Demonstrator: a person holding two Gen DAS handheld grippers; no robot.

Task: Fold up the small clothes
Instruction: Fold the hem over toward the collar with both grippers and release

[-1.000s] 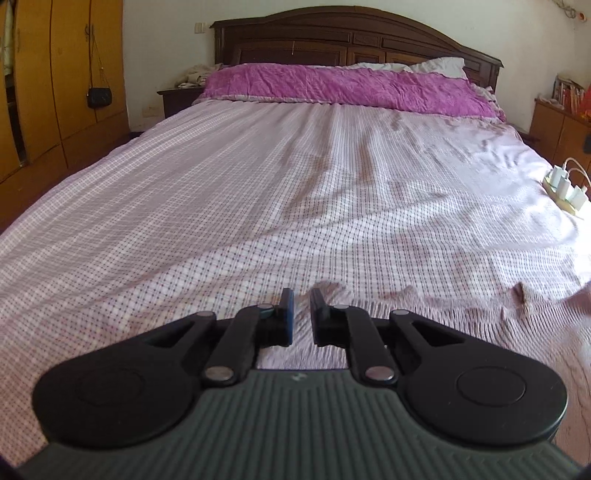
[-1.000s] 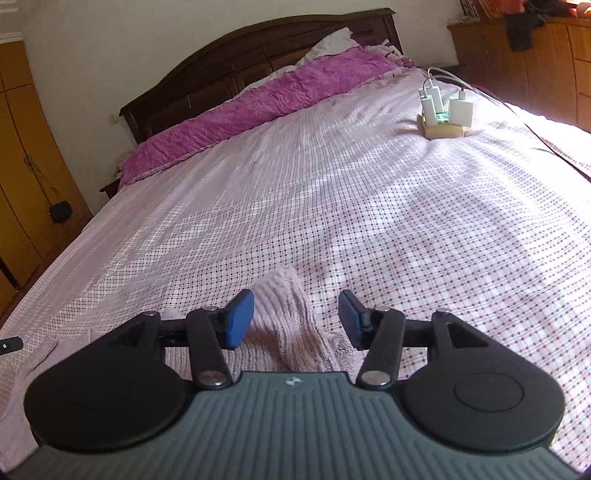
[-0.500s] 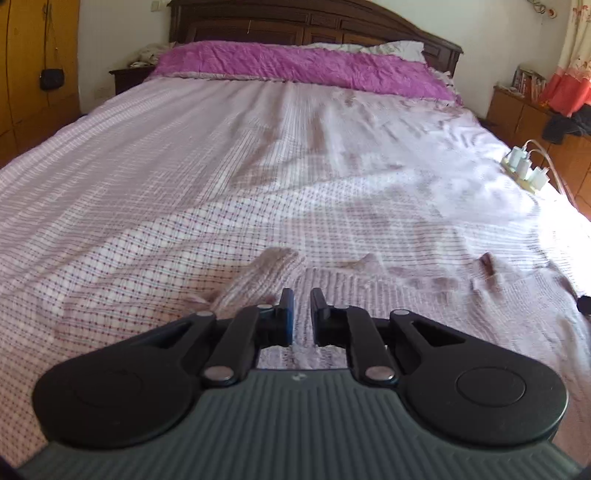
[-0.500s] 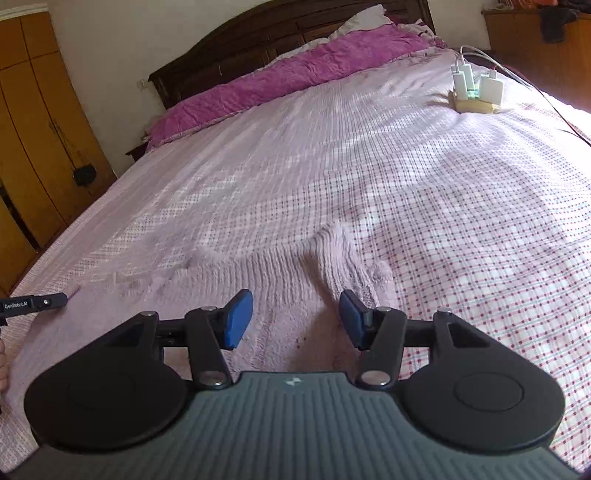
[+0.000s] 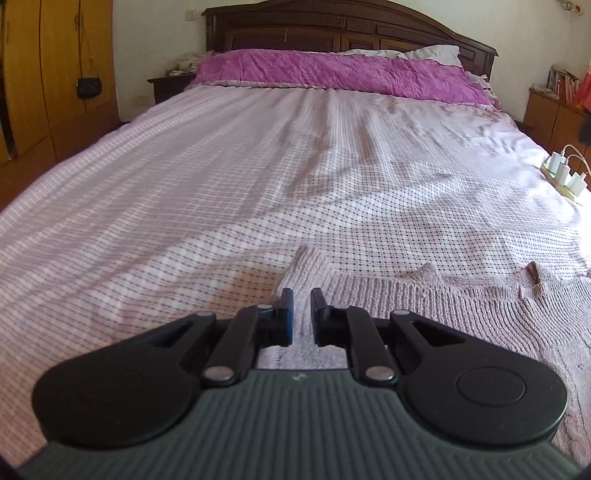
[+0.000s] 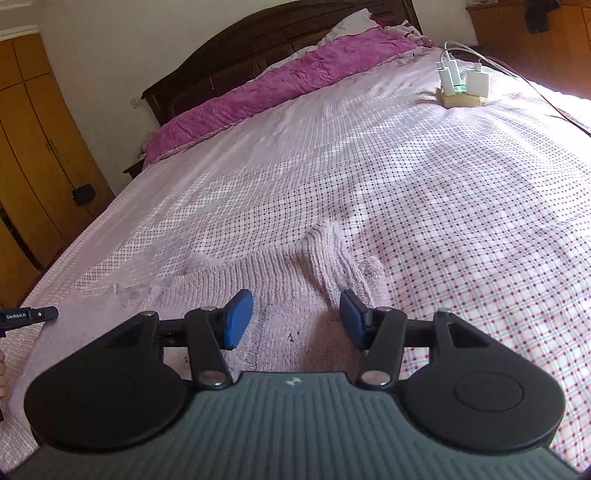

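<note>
A pale lilac knit sweater [image 5: 443, 310] lies flat on the checked bedsheet [image 5: 221, 184], neck towards the headboard. Its left sleeve [image 5: 306, 266] points up the bed just ahead of my left gripper [image 5: 302, 295], whose fingers stand nearly together with only a thin slit between them and nothing visibly held. In the right wrist view my right gripper [image 6: 295, 302] hovers open over the sweater [image 6: 273, 280], with the right sleeve [image 6: 332, 254] lying ahead between its blue pads. A black labelled part of the left gripper [image 6: 29, 315] shows at the far left.
A power strip with white chargers [image 6: 461, 88] and cables sits on the bed's right side. Purple pillows [image 5: 332, 74] and a dark wooden headboard [image 5: 351, 29] close off the far end. Wooden wardrobes [image 5: 48, 74] line the left wall.
Both grippers have shifted over the sweater, so more of it shows in each view. The left view has swung onto the left sleeve. Neither gripper's opening has changed.
</note>
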